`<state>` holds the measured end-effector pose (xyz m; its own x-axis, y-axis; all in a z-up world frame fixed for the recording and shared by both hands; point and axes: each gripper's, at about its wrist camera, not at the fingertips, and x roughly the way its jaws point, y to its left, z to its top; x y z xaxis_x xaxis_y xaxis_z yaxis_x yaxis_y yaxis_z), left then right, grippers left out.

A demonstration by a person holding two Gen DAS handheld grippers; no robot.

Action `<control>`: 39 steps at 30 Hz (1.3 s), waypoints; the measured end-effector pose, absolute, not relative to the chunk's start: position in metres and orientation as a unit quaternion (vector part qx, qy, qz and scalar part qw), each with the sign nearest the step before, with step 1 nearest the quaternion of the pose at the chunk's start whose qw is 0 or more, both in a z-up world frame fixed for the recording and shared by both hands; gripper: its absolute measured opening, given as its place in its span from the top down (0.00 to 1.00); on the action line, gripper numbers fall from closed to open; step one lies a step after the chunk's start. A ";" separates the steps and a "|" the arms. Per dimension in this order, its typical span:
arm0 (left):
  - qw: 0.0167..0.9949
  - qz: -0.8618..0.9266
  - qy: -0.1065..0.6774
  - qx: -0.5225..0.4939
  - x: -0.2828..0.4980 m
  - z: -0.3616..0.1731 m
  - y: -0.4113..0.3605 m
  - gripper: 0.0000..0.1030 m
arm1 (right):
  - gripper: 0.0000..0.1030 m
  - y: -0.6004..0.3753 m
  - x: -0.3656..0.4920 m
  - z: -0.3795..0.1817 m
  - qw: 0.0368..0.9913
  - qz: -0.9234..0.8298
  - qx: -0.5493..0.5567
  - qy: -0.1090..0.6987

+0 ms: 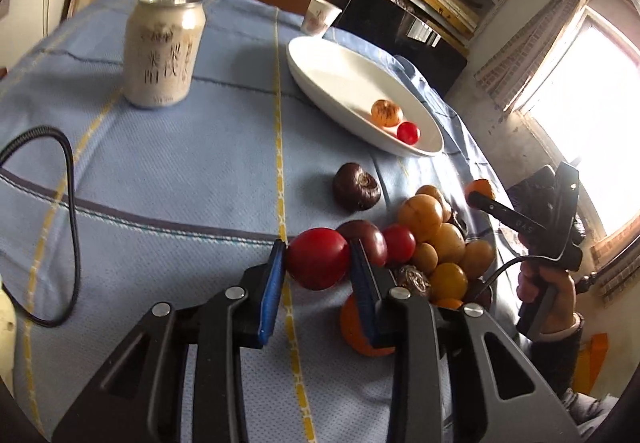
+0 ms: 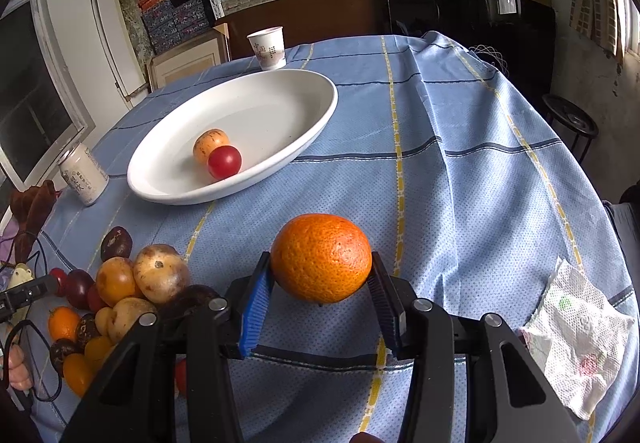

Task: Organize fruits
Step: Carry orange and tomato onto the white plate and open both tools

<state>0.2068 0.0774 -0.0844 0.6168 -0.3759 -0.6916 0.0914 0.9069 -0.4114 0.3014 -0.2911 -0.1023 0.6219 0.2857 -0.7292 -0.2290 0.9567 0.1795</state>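
My left gripper (image 1: pixel 318 257) is shut on a red tomato (image 1: pixel 318 259), held at the edge of a fruit pile (image 1: pixel 436 239) of yellow, red and dark fruits on the blue tablecloth. My right gripper (image 2: pixel 322 273) is shut on a large orange (image 2: pixel 322 257) and holds it above the cloth, right of the pile (image 2: pixel 120 299). A white oval plate (image 2: pixel 280 91) holds a yellow-orange fruit (image 2: pixel 210 145) and a small red tomato (image 2: pixel 225 161). The plate also shows in the left wrist view (image 1: pixel 320 63). The right gripper shows there at the right (image 1: pixel 480 199).
A drink can (image 1: pixel 164 51) stands left of the plate, also in the right wrist view (image 2: pixel 84 173). A paper cup (image 2: pixel 269 47) stands behind the plate. A crumpled paper towel (image 2: pixel 576 339) lies at the right. A black cable (image 1: pixel 68 203) loops at the left. A dark fruit (image 1: pixel 356 187) lies alone.
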 end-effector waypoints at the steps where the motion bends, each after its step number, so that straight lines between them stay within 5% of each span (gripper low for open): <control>1: 0.884 -0.133 0.416 -0.169 0.206 -0.083 0.077 0.69 | 0.53 -0.291 0.301 -0.102 0.900 0.143 0.034 0.411; 21: 0.916 -0.149 0.367 -0.056 0.268 -0.003 0.024 0.69 | 0.53 -0.242 0.342 -0.061 0.904 0.213 0.078 0.363; 35: 0.864 -0.112 0.490 -0.030 0.408 -0.051 -0.012 0.68 | 0.51 -0.229 0.394 -0.088 0.900 0.200 0.070 0.380; 37: 0.864 -0.108 0.490 -0.039 0.408 -0.052 -0.009 0.45 | 0.42 -0.230 0.389 -0.083 0.903 0.198 0.065 0.375; 39: 0.873 -0.104 0.474 -0.047 0.401 -0.045 -0.005 0.36 | 0.42 -0.234 0.379 -0.074 0.907 0.206 0.065 0.361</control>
<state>0.4010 -0.0047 -0.0454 0.5288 -0.2256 -0.8182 0.1364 0.9741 -0.1804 0.3794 -0.2339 -0.0740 0.6554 0.4205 -0.6274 -0.3264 0.9068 0.2668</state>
